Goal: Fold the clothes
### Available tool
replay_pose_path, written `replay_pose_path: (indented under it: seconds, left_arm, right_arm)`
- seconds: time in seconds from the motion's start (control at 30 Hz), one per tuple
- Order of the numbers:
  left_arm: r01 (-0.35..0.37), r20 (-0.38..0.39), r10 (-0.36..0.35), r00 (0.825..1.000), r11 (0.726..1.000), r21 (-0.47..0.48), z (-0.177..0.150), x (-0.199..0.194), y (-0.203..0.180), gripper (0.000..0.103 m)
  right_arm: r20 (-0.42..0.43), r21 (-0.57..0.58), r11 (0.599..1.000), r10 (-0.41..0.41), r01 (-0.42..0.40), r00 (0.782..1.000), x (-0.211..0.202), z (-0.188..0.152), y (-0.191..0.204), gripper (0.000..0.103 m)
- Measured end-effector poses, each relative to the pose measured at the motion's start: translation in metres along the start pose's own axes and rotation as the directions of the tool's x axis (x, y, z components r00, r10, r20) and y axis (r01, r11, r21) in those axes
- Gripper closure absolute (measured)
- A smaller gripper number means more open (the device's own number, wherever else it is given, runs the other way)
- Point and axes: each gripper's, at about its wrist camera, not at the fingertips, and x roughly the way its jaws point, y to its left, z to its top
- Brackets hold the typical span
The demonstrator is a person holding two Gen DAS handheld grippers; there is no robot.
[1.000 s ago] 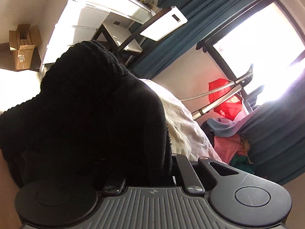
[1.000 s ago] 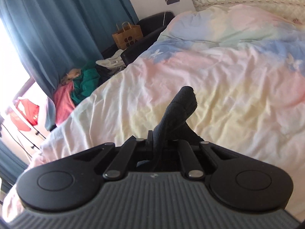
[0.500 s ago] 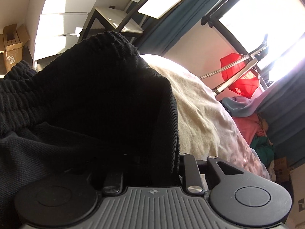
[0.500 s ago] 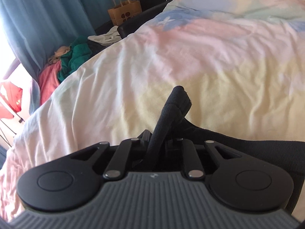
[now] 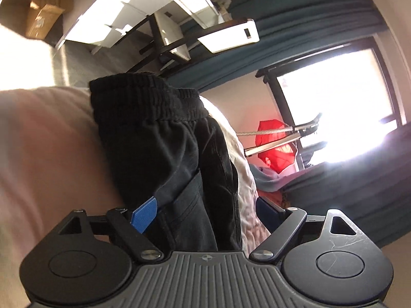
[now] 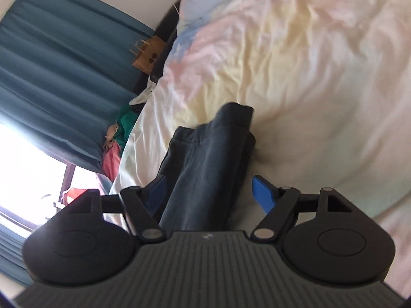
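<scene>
Bed (image 6: 308, 51): takes up most of the right wrist view, pastel duvet in pink, yellow and blue, rumpled. In the left wrist view its pale edge runs down the right side of the garment.

Curtains (image 6: 64, 64): teal, along the left of the right wrist view, bright window below them. Left wrist view has the same teal drapes (image 5: 295, 25) above a blown-out window (image 5: 334, 102).

White desk or shelf unit (image 5: 154, 7): top of the left wrist view, dark-framed chair just beside it, cardboard box (image 5: 43, 12) at upper left.

Black pants (image 5: 167, 154): elastic ribbed waistband at the far end in the left wrist view, fabric running back between the fingers and under the gripper body. Right wrist view shows the other end (image 6: 213, 159), a folded dark strip lying on the duvet, hem end pointing away from the camera.

Clothes pile (image 6: 120, 133): green and pink items on the floor beside the bed, under the curtain. Brown paper bag (image 6: 147, 55) further back. Red object (image 5: 277, 148) near the window in the left wrist view.

Left gripper (image 5: 206, 211): fingers spread wide, blue pads clear on both sides; the left pad (image 5: 143, 214) sits against the fabric, not clamping.

Right gripper (image 6: 209, 192): fingers apart too, pants lying loose in the gap, right pad (image 6: 263, 193) off the cloth.
</scene>
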Motion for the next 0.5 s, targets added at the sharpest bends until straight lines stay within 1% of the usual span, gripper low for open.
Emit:
replay_pose_path:
  seconds: [0.07, 0.2, 0.27, 0.33, 0.4, 0.5]
  left_arm:
    - [0.017, -0.018, -0.017, 1.000, 0.999, -0.043, 0.008, -0.008, 0.021, 0.018]
    - [0.047, -0.052, -0.054, 0.997, 0.991, -0.126, 0.023, -0.023, 0.063, 0.018]
    - [0.060, -0.059, -0.067, 0.996, 0.991, -0.120, 0.025, -0.003, 0.066, 0.019]
    - [0.071, -0.041, -0.075, 0.996, 0.993, -0.094, 0.018, 0.015, 0.068, 0.019]
    - [0.080, -0.021, -0.081, 0.996, 0.994, -0.069, 0.013, 0.031, 0.068, 0.019]
    - [0.091, 0.007, -0.091, 0.996, 0.995, -0.035, 0.012, 0.053, 0.062, 0.019]
  right_arm:
    - [-0.074, 0.058, 0.998, 0.043, -0.039, 0.996, 0.000, 0.003, -0.008, 0.027]
    - [-0.138, 0.119, 0.987, 0.128, -0.112, 0.982, 0.009, 0.003, -0.019, 0.027]
    - [-0.181, 0.136, 0.983, 0.143, -0.120, 0.973, 0.024, 0.003, -0.024, 0.027]
    - [-0.200, 0.118, 0.988, 0.120, -0.098, 0.972, 0.040, 0.004, -0.026, 0.029]
    - [-0.199, 0.077, 0.993, 0.098, -0.084, 0.975, 0.055, 0.006, -0.026, 0.030]
    - [-0.184, -0.010, 0.993, 0.110, -0.113, 0.977, 0.074, 0.008, -0.020, 0.030]
